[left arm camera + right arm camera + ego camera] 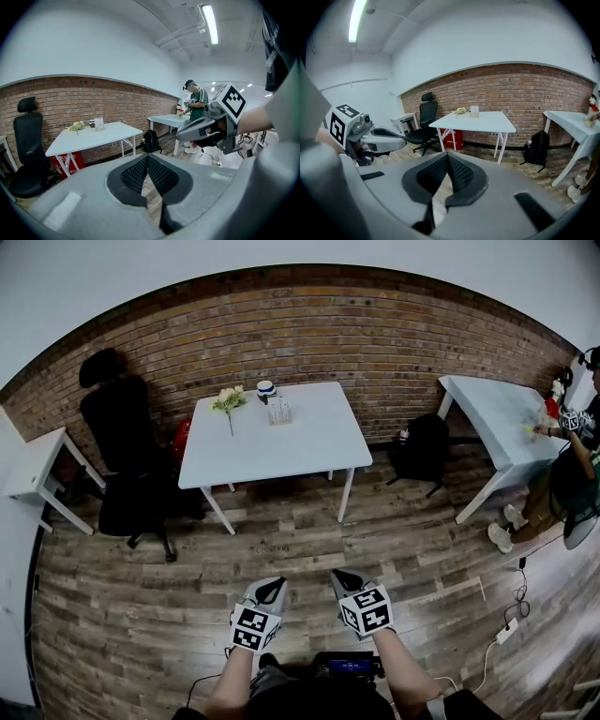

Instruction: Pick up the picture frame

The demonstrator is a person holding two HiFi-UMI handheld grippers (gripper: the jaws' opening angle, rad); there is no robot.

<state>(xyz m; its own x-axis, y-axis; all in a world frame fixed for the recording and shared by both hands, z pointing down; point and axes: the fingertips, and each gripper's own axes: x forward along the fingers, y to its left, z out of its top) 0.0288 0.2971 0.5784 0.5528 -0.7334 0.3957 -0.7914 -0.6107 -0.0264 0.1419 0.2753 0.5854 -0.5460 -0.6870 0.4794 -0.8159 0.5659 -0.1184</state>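
The picture frame [278,411] is a small clear stand at the back of the white table [281,451], next to a bunch of pale flowers [228,399] and a cup [265,388]. It also shows far off in the left gripper view as the picture frame [98,123] and in the right gripper view as the picture frame [474,111]. My left gripper [272,585] and right gripper [342,579] hover side by side over the wooden floor, well short of the table. Both are shut with nothing between their jaws: left gripper [147,159], right gripper [447,157].
A black office chair [127,451] stands left of the table, with a red object [180,439] by the wall. A black backpack [422,448] sits to the right. A second white table [497,418] with a person [572,474] is at far right. Cables and a power strip [506,629] lie on the floor.
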